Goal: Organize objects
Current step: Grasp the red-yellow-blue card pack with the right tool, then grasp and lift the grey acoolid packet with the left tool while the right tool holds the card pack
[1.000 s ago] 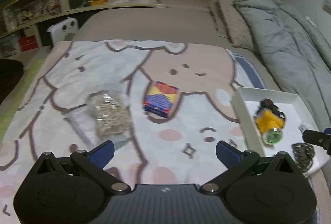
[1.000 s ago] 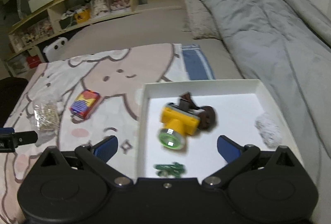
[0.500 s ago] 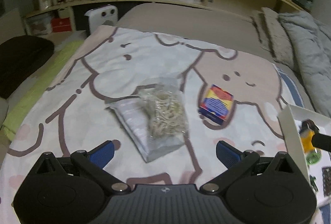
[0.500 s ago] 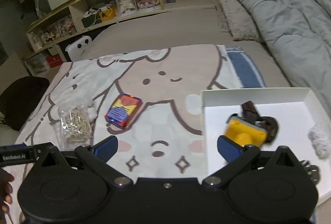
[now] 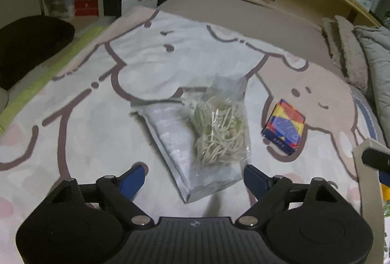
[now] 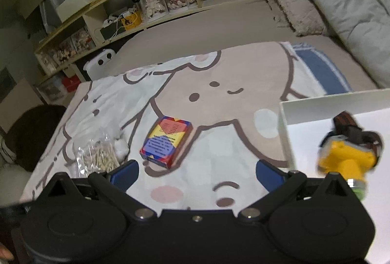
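Left gripper [image 5: 193, 176] has swung onto the bag of rubber bands [image 5: 220, 127] at 12 o'clock, jaws apart; right gripper [image 6: 196, 171] too, empty, card box [image 6: 167, 142] at 11 o'clock

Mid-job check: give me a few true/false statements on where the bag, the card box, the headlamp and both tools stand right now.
1. The left tool is open and holds nothing. True.
2. The bag of rubber bands lies in the white tray. False: it lies on the blanket, partly on a silver pouch.
3. The colourful card box lies on the blanket. True.
4. The yellow headlamp lies on the blanket. False: it is in the tray.
5. The right tool grips the box. False: it is open.
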Available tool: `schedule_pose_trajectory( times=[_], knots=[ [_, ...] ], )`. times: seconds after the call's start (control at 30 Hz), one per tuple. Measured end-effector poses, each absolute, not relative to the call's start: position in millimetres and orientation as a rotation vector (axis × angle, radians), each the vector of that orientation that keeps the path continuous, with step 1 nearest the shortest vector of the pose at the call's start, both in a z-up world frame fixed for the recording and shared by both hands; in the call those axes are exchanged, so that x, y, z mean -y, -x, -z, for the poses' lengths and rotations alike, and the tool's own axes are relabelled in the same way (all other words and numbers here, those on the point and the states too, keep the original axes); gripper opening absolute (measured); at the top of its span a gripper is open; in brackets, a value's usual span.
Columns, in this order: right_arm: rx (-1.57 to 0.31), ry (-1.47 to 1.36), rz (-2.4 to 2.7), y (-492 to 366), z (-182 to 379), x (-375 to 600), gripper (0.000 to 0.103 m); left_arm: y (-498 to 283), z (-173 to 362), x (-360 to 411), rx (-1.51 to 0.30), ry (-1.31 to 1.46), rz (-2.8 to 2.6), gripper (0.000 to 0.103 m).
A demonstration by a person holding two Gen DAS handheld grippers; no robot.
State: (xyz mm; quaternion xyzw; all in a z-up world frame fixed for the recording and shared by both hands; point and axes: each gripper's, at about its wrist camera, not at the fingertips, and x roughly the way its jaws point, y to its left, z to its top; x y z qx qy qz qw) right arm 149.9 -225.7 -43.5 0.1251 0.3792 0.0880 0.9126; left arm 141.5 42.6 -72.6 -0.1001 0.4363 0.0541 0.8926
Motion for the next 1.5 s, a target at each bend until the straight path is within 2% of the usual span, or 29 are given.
schedule_pose_trajectory(
  times=[0.27, 0.6, 0.7, 0.8, 0.87, 0.93, 1.0, 1.07, 1.13, 1.17, 1.2, 1.5],
  knots=[
    [-0.775, -0.356, -0.148, -184.0, 75.1, 217.6, 0.103, -148.1, 96.6, -49.5, -0.930, 0.242, -0.146, 0.079],
    [-0.837, -0.408, -0.134, -226.8, 105.1, 182.6, 0.103, -157.6, 110.3, -43.6, -0.905, 0.203, -0.143, 0.074],
    [-0.849, -0.372, -0.125, -238.5, 106.5, 163.7, 0.103, -158.6, 111.8, -39.5, -0.905, 0.183, -0.126, 0.063],
    [-0.858, -0.282, -0.086, -250.1, 107.5, 142.1, 0.103, -160.0, 110.3, -32.0, -0.923, 0.132, -0.106, 0.048],
    [-0.874, -0.260, -0.067, -256.4, 110.0, 135.2, 0.103, -159.9, 109.1, -32.6, -0.934, 0.153, -0.100, 0.032],
    [-0.906, -0.241, -0.045, -261.4, 114.8, 131.9, 0.103, -159.8, 108.0, -35.8, -0.945, 0.178, -0.102, 0.022],
    [-0.947, -0.213, -0.032, -265.0, 120.4, 130.3, 0.102, -159.4, 106.7, -40.9, -0.957, 0.216, -0.090, 0.017],
    [-0.942, -0.211, -0.064, -263.7, 121.0, 133.8, 0.093, -158.8, 105.5, -44.6, -0.967, 0.252, -0.076, 0.013],
    [-0.941, -0.203, -0.110, -260.8, 118.9, 135.9, 0.074, -156.2, 104.8, -46.2, -0.976, 0.276, -0.065, 0.012],
    [-0.940, -0.194, -0.133, -258.3, 117.2, 136.9, 0.066, -154.3, 104.4, -46.2, -0.983, 0.287, -0.059, 0.011],
    [-0.941, -0.191, -0.158, -255.8, 115.5, 137.7, 0.063, -152.2, 104.0, -45.7, -0.993, 0.296, -0.054, 0.011],
    [-0.968, -0.093, -0.211, -204.9, 111.8, 163.3, 0.063, -121.5, 96.1, -33.6, -1.074, 0.369, 0.040, 0.008]
  ],
)
